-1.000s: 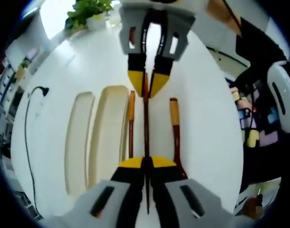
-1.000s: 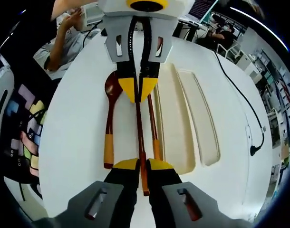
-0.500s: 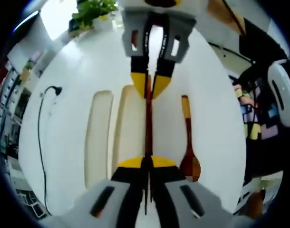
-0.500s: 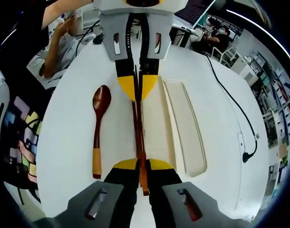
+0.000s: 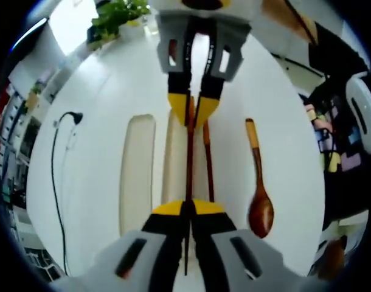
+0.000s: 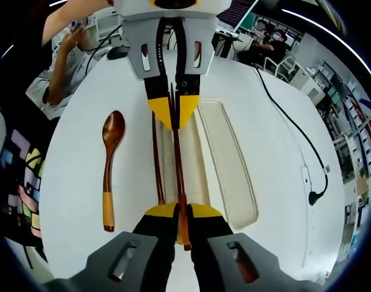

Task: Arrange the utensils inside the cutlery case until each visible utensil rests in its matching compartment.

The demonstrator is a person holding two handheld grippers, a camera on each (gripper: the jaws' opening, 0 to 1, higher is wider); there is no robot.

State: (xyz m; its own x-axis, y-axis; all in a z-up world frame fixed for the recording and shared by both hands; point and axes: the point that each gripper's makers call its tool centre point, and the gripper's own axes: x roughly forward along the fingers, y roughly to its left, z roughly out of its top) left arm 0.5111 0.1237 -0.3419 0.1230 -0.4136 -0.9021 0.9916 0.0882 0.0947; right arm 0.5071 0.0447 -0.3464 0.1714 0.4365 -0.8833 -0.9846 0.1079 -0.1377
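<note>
Nearest to me in the left gripper view, my left gripper [image 5: 187, 210] is clamped on one end of a dark chopstick [image 5: 190, 158]; in the right gripper view my right gripper [image 6: 180, 211] is clamped on its orange-tipped other end. The held chopstick runs straight between the two grippers, each gripper facing the other across the white tabletop [image 6: 82, 182]. It hangs over the cream cutlery case [image 6: 228, 164], along the compartment nearer the spoon; whether it touches the case floor I cannot tell. Just beside it lies a second chopstick [image 6: 156, 161], by the case's edge on the spoon side. The wooden spoon [image 6: 109, 167], dark-bowled with an orange handle end, lies on the tabletop apart from the case. The other long compartment [image 5: 137, 173] lies on the far side of the case from the spoon. Further out a black cable [image 6: 295, 128] ends in a plug, and a potted plant [image 5: 115, 12] sits at the tabletop's far edge. People sit beyond the tabletop [image 6: 70, 55].
</note>
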